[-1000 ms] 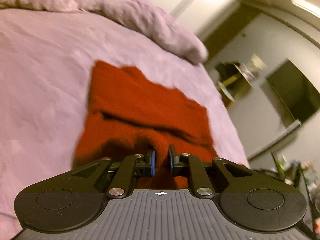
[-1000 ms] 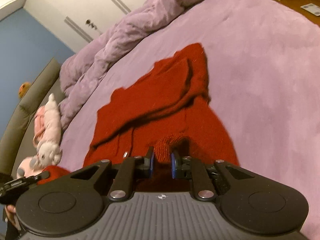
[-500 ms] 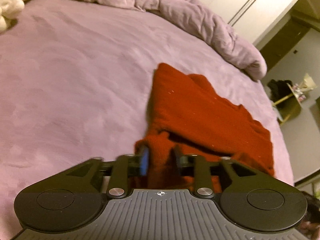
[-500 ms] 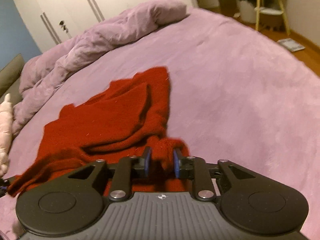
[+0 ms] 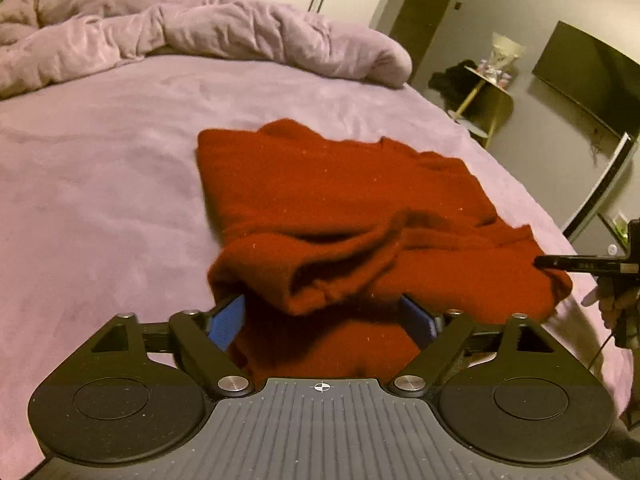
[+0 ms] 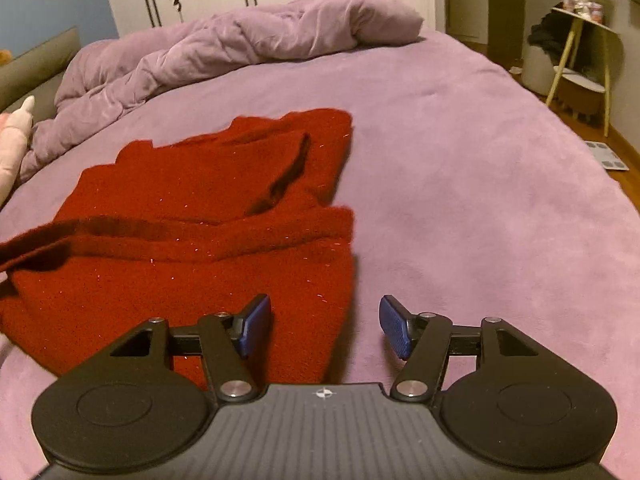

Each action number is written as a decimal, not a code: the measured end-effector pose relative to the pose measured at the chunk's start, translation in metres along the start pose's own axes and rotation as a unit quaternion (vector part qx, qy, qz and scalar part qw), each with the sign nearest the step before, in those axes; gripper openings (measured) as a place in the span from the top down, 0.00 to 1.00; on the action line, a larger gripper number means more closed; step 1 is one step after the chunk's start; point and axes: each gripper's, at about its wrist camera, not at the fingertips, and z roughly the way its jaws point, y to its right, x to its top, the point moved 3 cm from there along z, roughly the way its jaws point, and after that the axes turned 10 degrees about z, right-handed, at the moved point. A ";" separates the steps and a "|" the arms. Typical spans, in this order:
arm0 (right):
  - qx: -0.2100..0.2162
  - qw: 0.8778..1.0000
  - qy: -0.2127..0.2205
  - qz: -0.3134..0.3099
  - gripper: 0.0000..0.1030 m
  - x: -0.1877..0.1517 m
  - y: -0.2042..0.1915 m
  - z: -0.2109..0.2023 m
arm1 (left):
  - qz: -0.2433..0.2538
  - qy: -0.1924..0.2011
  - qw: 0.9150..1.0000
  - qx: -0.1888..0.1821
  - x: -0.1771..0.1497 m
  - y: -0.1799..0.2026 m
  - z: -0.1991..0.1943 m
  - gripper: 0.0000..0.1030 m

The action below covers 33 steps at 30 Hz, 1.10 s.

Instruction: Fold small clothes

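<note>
Both grippers' fingers (image 5: 226, 322) (image 6: 256, 324), clamped earlier, now gape, releasing the folded red sweater (image 5: 340, 196).

Our bed (image 6: 460, 184) under a purple cover

On it we see a red knit garment (image 6: 192, 216) folded over itself near the front, a rumpled lilac duvet (image 6: 248, 36) bunched along the far side, and a pale plush toy (image 6: 16, 136) at the left edge.

Each claw (image 5: 322, 320) (image 6: 325, 326) has a ribbed grey body, two round black discs, black linkage arms with silver screws, blue textured fingertips (image 6: 256, 322) and a small crosshair mark.
</note>
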 end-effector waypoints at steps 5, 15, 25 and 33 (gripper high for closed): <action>0.006 1.000 0.000 -0.001 0.42 0.004 -0.007 0.014 | 0.044 0.001 0.998 0.053 0.010 -0.004 0.024 0.21; 0.006 0.999 0.030 -0.012 0.85 0.012 -0.014 0.018 | -0.041 0.025 0.996 0.073 0.032 -0.030 0.046 0.68; 0.024 0.998 0.021 0.054 0.85 0.015 0.006 0.023 | -0.111 0.061 0.990 0.060 0.026 -0.053 0.031 0.22; 0.037 0.996 0.019 0.075 0.83 0.012 0.011 0.028 | 0.012 -0.010 0.998 0.062 0.018 -0.039 0.054 0.20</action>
